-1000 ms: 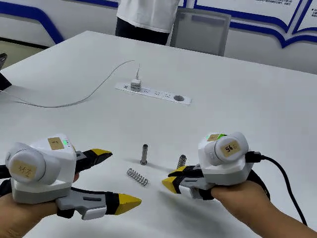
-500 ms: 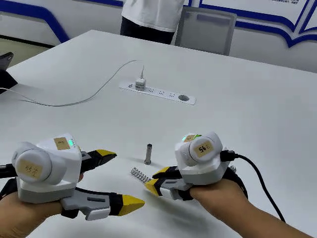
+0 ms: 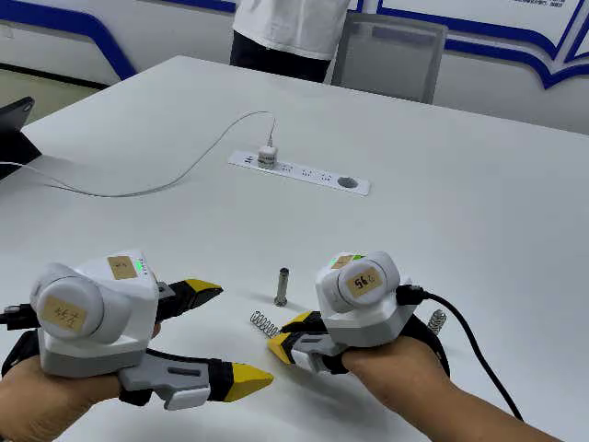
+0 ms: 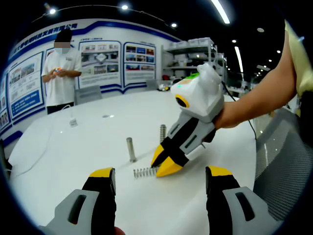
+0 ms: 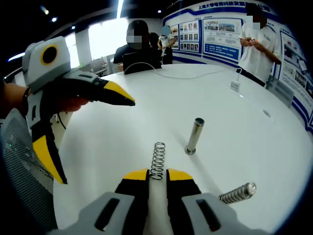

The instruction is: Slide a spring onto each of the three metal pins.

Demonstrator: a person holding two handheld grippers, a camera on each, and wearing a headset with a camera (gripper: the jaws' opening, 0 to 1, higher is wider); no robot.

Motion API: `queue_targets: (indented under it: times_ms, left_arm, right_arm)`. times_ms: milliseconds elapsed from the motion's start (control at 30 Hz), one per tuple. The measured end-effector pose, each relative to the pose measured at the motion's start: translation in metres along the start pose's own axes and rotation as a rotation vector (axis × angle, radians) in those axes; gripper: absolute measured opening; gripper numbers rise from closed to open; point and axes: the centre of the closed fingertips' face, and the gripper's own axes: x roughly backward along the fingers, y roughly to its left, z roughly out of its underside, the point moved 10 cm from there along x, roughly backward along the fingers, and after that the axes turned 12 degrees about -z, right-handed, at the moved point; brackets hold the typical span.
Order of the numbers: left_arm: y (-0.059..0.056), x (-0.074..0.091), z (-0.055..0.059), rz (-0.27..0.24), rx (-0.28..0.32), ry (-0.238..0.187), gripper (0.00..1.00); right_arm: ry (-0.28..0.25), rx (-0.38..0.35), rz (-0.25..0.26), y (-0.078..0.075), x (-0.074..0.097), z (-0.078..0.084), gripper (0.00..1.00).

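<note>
Right gripper's (image 5: 156,174) jaws flank spring (image 5: 157,157); perhaps gripping.

I am holding my white, yellow-tipped left gripper (image 3: 241,333) with its jaws spread wide, and pointing my matching right gripper (image 3: 283,339) leftward, jaws almost together.

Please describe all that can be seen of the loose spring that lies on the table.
The loose spring is a small open coil of bare silver-grey wire, straight, lying on its side on the white table. One end sits between the yellow tips of the right gripper, which look closed on it; the other end is free, apart from the upright pin.
</note>
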Motion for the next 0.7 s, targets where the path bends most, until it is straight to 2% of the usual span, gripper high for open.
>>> queue_targets:
  times_ms: [300,467,700]
  left_arm:
    - [-0.002,-0.001,0.000,0.007,-0.010,0.006,0.76]
    - [-0.003,-0.001,0.000,0.014,-0.023,0.012,0.75]
    - [-0.010,-0.003,0.002,0.042,-0.067,0.024,0.71]
  right_arm:
    - [0.011,0.011,0.000,0.000,0.003,0.001,0.12]
    - [0.029,0.031,-0.032,0.007,0.011,0.002,0.12]
    - [0.047,0.072,-0.088,0.017,0.033,-0.002,0.12]
